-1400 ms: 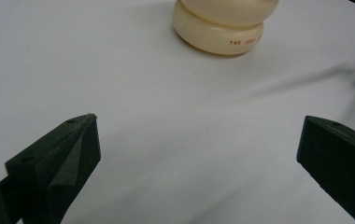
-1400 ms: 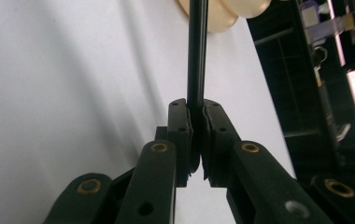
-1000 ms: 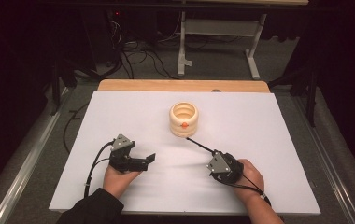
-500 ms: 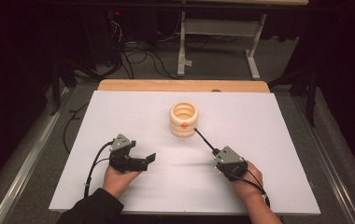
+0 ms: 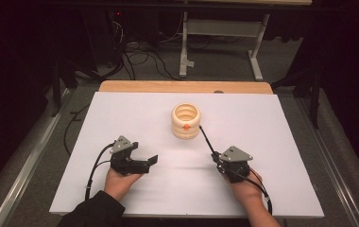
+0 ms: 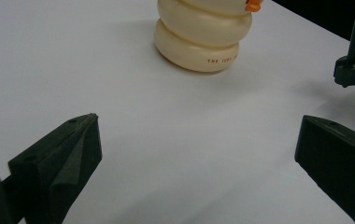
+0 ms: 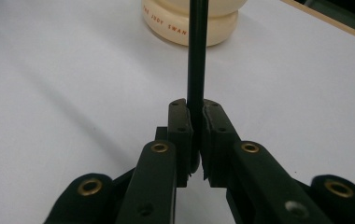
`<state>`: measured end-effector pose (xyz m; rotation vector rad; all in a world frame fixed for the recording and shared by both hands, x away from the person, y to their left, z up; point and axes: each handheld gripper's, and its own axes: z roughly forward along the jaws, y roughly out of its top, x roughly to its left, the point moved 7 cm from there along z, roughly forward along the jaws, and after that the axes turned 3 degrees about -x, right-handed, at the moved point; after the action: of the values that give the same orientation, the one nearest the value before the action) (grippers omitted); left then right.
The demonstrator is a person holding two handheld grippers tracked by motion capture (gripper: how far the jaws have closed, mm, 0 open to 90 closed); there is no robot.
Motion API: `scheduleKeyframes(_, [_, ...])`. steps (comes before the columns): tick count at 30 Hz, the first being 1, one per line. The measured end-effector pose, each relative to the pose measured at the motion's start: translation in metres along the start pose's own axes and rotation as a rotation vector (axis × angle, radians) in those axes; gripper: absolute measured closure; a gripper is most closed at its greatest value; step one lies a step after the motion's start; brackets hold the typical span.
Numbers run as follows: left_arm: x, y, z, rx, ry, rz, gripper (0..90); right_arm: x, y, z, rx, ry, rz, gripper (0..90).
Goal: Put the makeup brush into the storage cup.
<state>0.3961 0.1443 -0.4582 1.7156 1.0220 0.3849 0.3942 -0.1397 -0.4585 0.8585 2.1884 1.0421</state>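
Cream plastic, ribbed like stacked rings, makes up the cup (image 5: 185, 121) that stands upright near the middle of the white tabletop (image 5: 121, 113), open end up, with a small orange mark (image 5: 185, 126) on the side facing the person. The right hand-held gripper (image 5: 215, 158) is clamped on a thin black rod (image 5: 206, 140); in the right gripper view the jaws press the rod (image 7: 196, 51) between them near its lower end. The rod slants up and forward so its far tip sits by the cup's rim, which suits feeding it into the open top, and the grip low on the shaft leaves most of its length free for that. I judge the tip to be just beside the rim or barely touching it (the high view is too coarse to settle which).

Meanwhile the left hand-held gripper (image 5: 150, 161) rests low on the tabletop with its jaws spread wide and nothing between them, pointing across towards the right hand, well apart from the cup (image 6: 202, 35). It looks parked, or ready to steady the cup should the rod push it.

Both gripper views cut the cup off at the top, so its mouth and the rod's tip are out of frame there. Printed lettering (image 7: 166, 25) runs around the cup's base, and only part of it is legible. What lies inside the cup cannot be made out.
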Motion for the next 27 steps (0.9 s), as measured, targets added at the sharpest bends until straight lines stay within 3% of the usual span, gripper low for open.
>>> scheduleKeyframes(6, [-0.001,0.001,0.000,-0.005,-0.003,0.006,1.3,0.002,0.001,0.001,-0.014,0.030,0.067,85.8])
scheduleKeyframes(12, [-0.001,0.001,-0.001,-0.009,-0.005,0.009,1.4,0.002,0.003,0.003,-0.024,0.049,0.103,85.8])
scheduleKeyframes(27, [-0.004,0.002,-0.001,-0.020,-0.012,0.020,1.5,0.011,0.015,0.009,-0.048,0.085,0.092,85.8])
